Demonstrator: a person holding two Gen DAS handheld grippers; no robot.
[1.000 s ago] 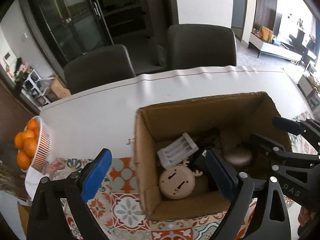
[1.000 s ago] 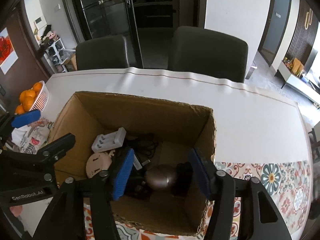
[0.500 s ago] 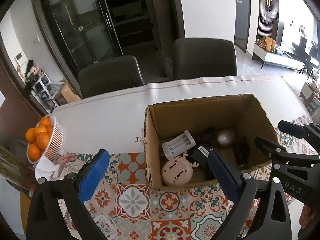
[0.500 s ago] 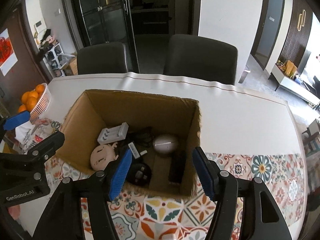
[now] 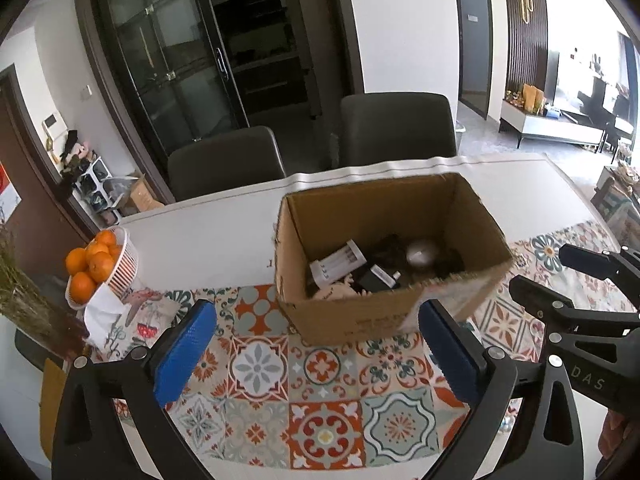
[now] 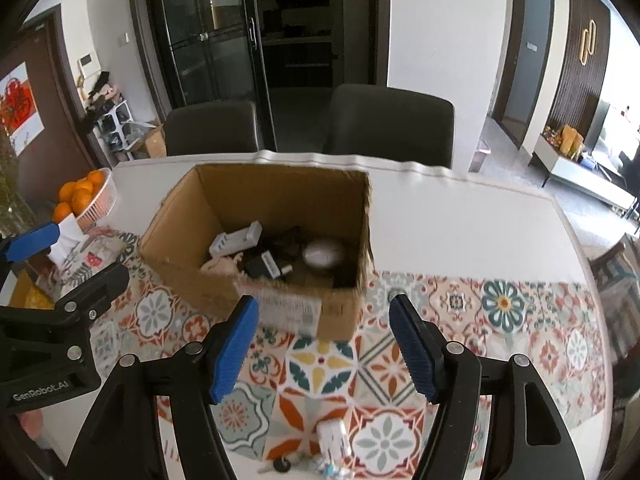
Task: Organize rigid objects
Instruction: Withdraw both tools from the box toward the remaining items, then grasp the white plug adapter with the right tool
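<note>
Rigid objects are split between two places: most lie in the cardboard box point(image 6: 256, 240), a few are left loose on the desk point(image 6: 460, 216) at the near edge. Right gripper point(image 6: 324, 344): jaws spread wide, nothing held, hovering above the patterned mat point(image 6: 500, 320) just short of the box's near wall. Left gripper point(image 5: 316, 356): jaws likewise wide apart and empty, also short of the box and to its left. Directly below the right jaws, a small white item point(image 6: 334, 438) and a dark round piece point(image 6: 282, 465) are seen on the mat; both are blurred, so identity cannot be told. Inside the box, a white battery charger point(image 6: 236, 239), a black adapter point(image 6: 264, 266), a rounded grey-white object point(image 6: 323, 253) and a pale pink toy point(image 6: 222, 268) are visible, piled loosely with dark cables. Farther out, a basket of oranges point(image 5: 96, 268) sits at the left desk edge, well apart from the box, and two dark chairs point(image 5: 396, 128) stand behind the desk. Step judged in hand: between placements, with both tools free for the next pick. Next move probably calls for the right gripper to be lowered and tilted toward the white item, jaws centred across its narrow side, closed firmly, then lifted clear of the box wall before release. Risk: the item being nudged off the desk edge.
</note>
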